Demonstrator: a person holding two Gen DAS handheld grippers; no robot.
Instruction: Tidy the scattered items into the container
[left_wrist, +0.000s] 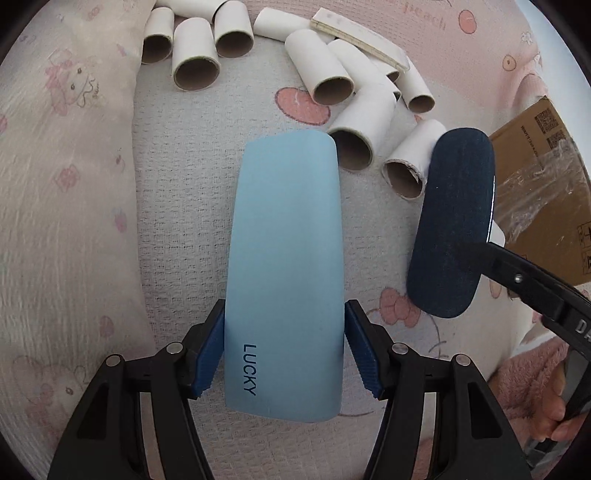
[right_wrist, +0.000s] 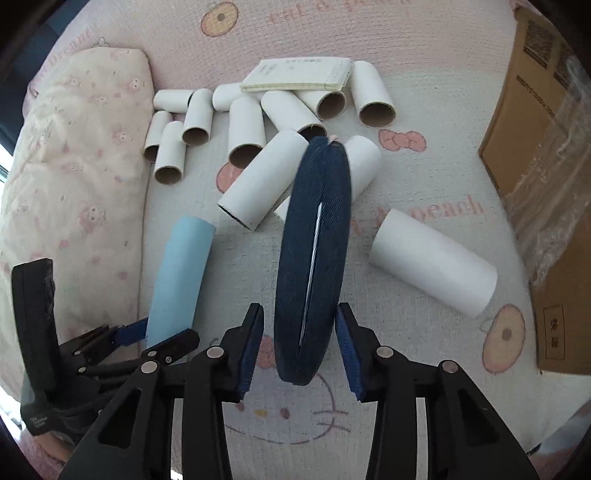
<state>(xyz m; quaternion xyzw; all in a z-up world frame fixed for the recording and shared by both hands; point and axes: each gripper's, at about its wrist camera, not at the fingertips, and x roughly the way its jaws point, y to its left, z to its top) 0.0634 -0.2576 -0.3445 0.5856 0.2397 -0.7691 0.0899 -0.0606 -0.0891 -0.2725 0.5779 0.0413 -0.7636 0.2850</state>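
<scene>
Cases for glasses are in both grippers now; the left gripper (left_wrist: 284, 354) holds the light blue case (left_wrist: 284, 266) flat, its fingers wide and pressing the two long sides near one end; the right gripper (right_wrist: 300, 347) has the dark blue case (right_wrist: 314, 251) standing on edge between its pads, but a thin gap shows on each side, so I cannot tell if they squeeze it yet; both cases look hard, smooth and light, so they may slip; holding nearer the middle seems safer; the cardboard box (right_wrist: 535, 155) waits just right of the dark blue case, past the white paper tubes (right_wrist: 432, 258).
</scene>
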